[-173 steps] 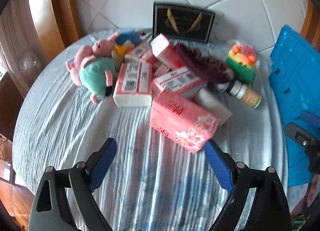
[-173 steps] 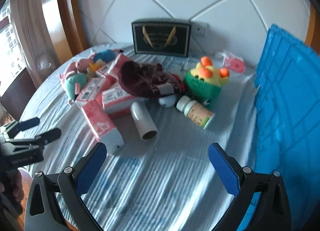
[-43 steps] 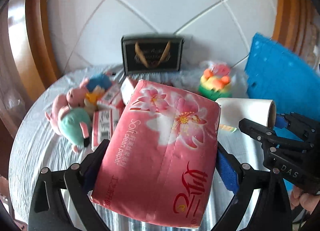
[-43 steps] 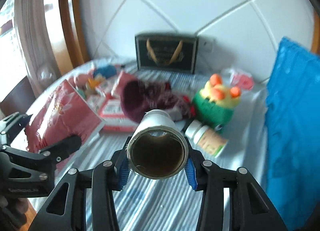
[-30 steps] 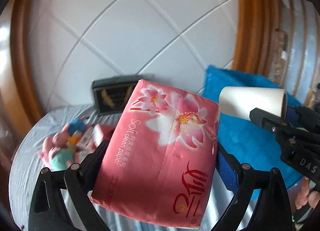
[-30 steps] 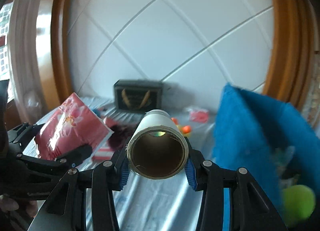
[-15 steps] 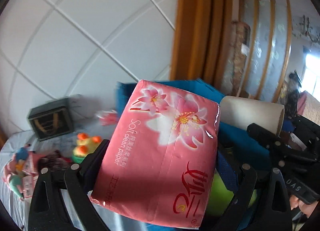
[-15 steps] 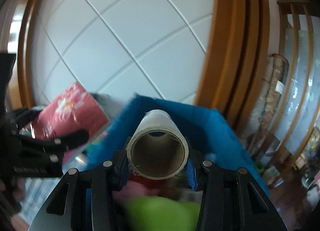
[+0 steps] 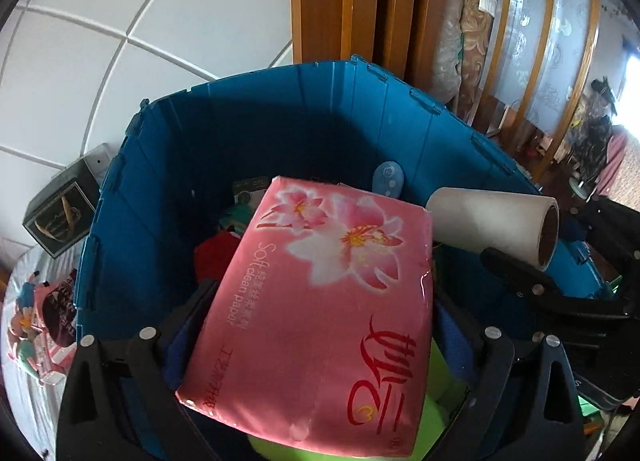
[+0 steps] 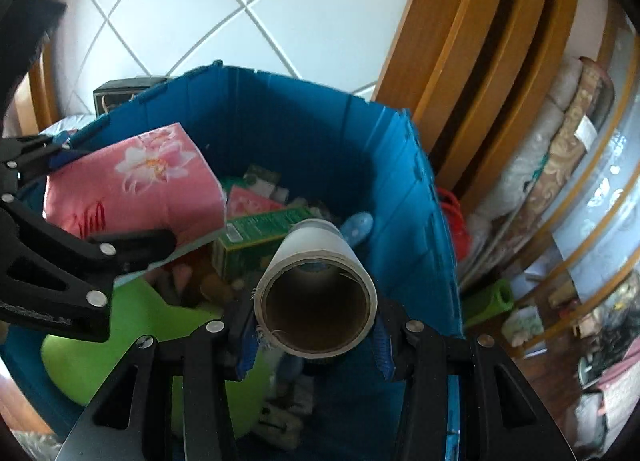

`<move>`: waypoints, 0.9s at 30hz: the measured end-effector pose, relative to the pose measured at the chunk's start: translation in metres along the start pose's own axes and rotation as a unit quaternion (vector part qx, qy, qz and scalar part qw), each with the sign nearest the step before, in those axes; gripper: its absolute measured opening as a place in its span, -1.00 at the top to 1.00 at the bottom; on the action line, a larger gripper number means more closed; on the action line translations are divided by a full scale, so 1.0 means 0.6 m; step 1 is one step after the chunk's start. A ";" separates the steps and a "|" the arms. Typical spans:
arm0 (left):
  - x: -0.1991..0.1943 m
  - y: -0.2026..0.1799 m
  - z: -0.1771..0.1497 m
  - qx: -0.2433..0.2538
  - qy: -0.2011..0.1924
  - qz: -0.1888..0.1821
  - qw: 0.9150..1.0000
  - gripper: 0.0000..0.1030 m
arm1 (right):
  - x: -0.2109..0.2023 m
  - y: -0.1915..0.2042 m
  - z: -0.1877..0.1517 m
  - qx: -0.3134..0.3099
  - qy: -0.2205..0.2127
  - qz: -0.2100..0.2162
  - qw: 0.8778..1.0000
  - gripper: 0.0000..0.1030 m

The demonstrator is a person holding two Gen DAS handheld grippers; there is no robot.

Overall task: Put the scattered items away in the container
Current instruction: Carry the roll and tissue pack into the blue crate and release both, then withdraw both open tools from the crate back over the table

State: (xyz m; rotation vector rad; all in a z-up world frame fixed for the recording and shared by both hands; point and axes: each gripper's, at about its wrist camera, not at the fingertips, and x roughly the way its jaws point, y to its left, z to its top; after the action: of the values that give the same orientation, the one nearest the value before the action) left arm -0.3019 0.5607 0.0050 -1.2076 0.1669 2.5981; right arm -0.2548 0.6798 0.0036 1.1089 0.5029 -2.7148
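Looks like somebody's home, a lived-in room rather than any lab or shop. White tiled wall [image 9: 100, 41] set on the diagonal, chunky varnished wooden door frame [image 10: 480, 61], and rolled-up patterned rugs or quilts [image 9: 468, 21] leaning next to a frosted glass partition with wood trim [image 9: 560, 41]. The bench [image 9: 24, 381] has a wrinkly pale cloth with soft toys [image 9: 24, 333] on it, and a dark gift bag [image 9: 60, 217] sits against the wall. The blue plastic crate [image 9: 320, 109] is stuffed with household odds and ends, and more clutter is piled on the floor behind [image 10: 600, 341].
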 end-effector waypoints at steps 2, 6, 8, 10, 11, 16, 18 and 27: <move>0.005 -0.014 -0.003 0.000 0.003 0.006 1.000 -0.91 | 0.006 -0.011 -0.007 -0.001 0.003 0.007 1.000 0.13; 0.006 -0.020 0.001 0.002 0.004 0.021 1.000 -0.91 | 0.009 -0.024 -0.017 -0.002 0.005 0.017 1.000 0.12; -0.007 -0.023 0.001 0.003 -0.002 0.026 1.000 -0.91 | 0.007 -0.031 -0.016 -0.002 0.002 0.020 1.000 0.07; -0.014 -0.022 0.006 0.004 -0.007 0.028 1.000 -0.91 | 0.003 -0.034 -0.019 -0.001 -0.002 0.021 1.000 0.04; -0.016 -0.023 0.006 0.004 -0.009 0.030 1.000 -0.91 | 0.001 -0.037 -0.020 0.000 -0.005 0.023 1.000 -0.01; -0.032 -0.021 -0.005 0.002 -0.020 0.031 0.999 -0.91 | -0.015 -0.037 -0.029 0.006 -0.017 0.029 0.999 -0.36; -0.041 -0.018 -0.011 0.002 -0.028 0.037 0.999 -0.91 | -0.023 -0.036 -0.033 0.009 -0.023 0.029 0.999 -0.55; -0.111 0.022 -0.047 -0.023 -0.087 0.064 0.994 -0.92 | -0.061 -0.023 -0.038 0.033 -0.056 0.043 0.997 -0.99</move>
State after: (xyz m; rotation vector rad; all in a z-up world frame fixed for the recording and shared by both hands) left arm -0.2438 0.5291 0.0377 -1.0100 0.1555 2.8176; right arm -0.2177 0.7019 0.0173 0.9638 0.3437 -2.7162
